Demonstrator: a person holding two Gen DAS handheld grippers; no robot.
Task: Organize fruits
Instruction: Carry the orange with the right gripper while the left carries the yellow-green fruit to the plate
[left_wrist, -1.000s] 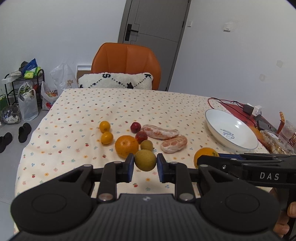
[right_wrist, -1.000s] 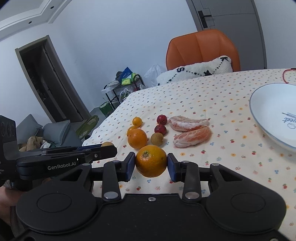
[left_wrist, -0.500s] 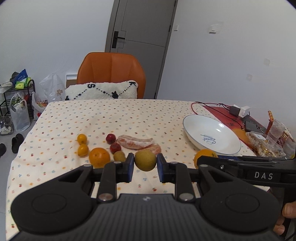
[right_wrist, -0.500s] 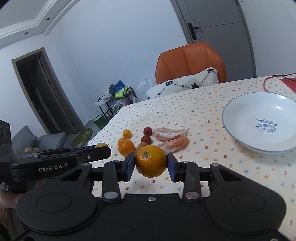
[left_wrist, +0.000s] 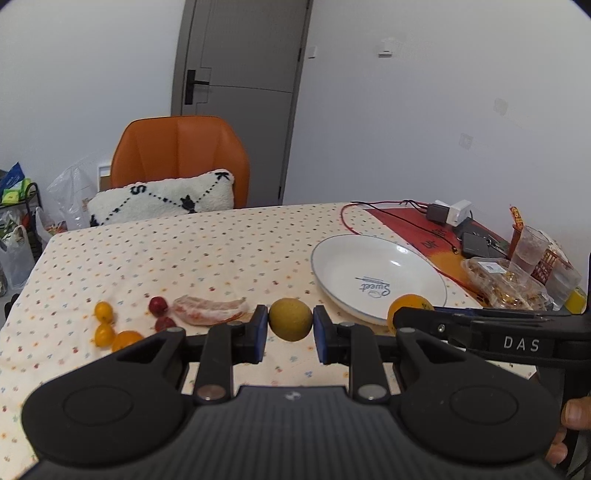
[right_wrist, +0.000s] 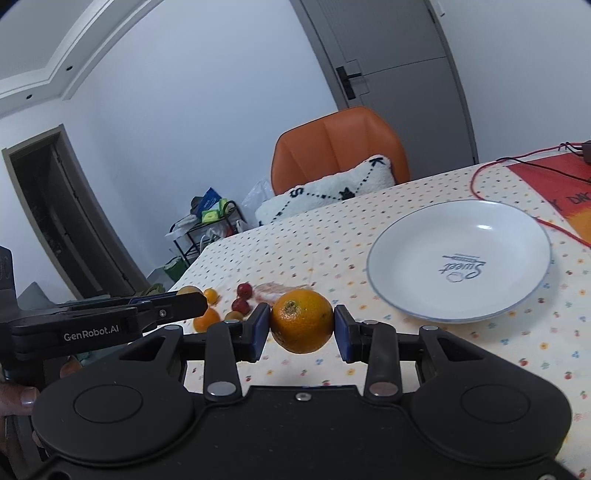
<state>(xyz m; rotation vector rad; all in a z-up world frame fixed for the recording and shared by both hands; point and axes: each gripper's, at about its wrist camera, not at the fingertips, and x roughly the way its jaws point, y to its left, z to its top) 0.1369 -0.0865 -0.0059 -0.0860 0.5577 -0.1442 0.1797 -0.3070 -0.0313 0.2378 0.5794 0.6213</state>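
Both fruits are up off the cloth now! The left gripper (left_wrist: 290, 328) is clamped on a yellow-green fruit (left_wrist: 290, 319), the right gripper (right_wrist: 301, 329) pinches the orange (right_wrist: 301, 320). The plate (right_wrist: 406, 302) lies just ahead and right of both, empty. I'd bring each fruit low over the dish before easing the pads apart, one at a time, so nothing rolls out. Both grippers tip gently downward, side by side; the loose fruit (left_wrist: 104, 334) stays off to their left.

White walls, grey door (left_wrist: 242, 99), orange chair (left_wrist: 177, 155) w/ cushion (left_wrist: 162, 201)
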